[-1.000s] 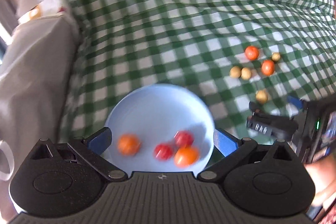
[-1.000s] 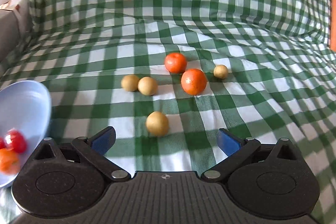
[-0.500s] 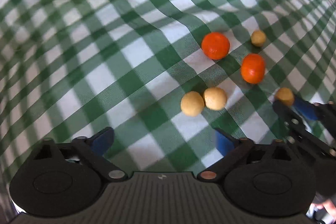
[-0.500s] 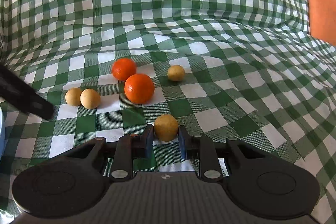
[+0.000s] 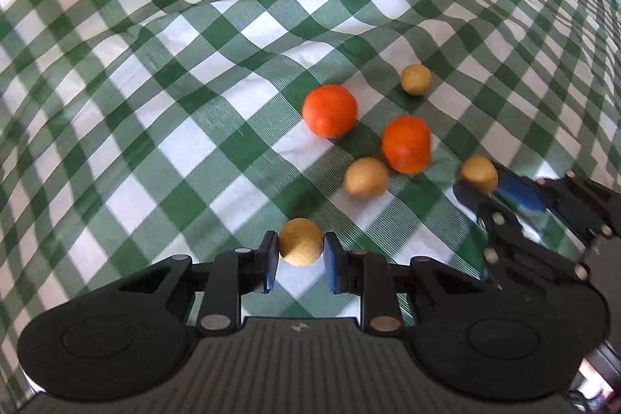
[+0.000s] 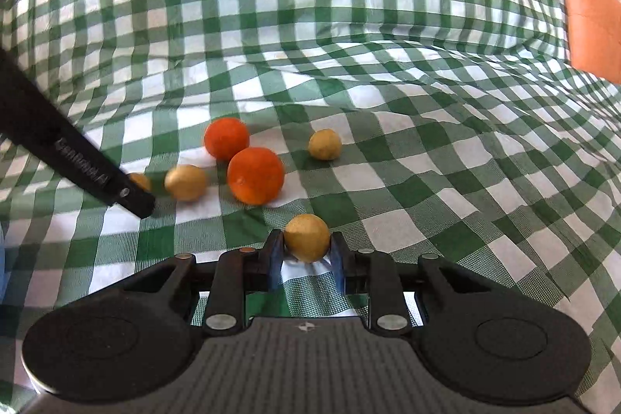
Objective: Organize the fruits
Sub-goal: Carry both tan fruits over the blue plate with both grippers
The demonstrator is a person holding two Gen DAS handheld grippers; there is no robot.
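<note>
My left gripper is shut on a small tan fruit, low over the green checked cloth. My right gripper is shut on another tan fruit; it also shows in the left wrist view at the right gripper's tips. Two oranges lie on the cloth with a loose tan fruit beside them and another further back. In the right wrist view the oranges and tan fruits sit ahead; the left gripper's arm half hides its fruit.
The green and white checked cloth covers the whole surface and rises in folds at the back. An orange panel stands at the far right. A sliver of blue shows at the left edge of the right wrist view.
My left gripper left the blue plate, came to the fruit cluster and closed on a tan fruit. My right gripper closed on the nearest tan fruit half a second ago and still holds it.
</note>
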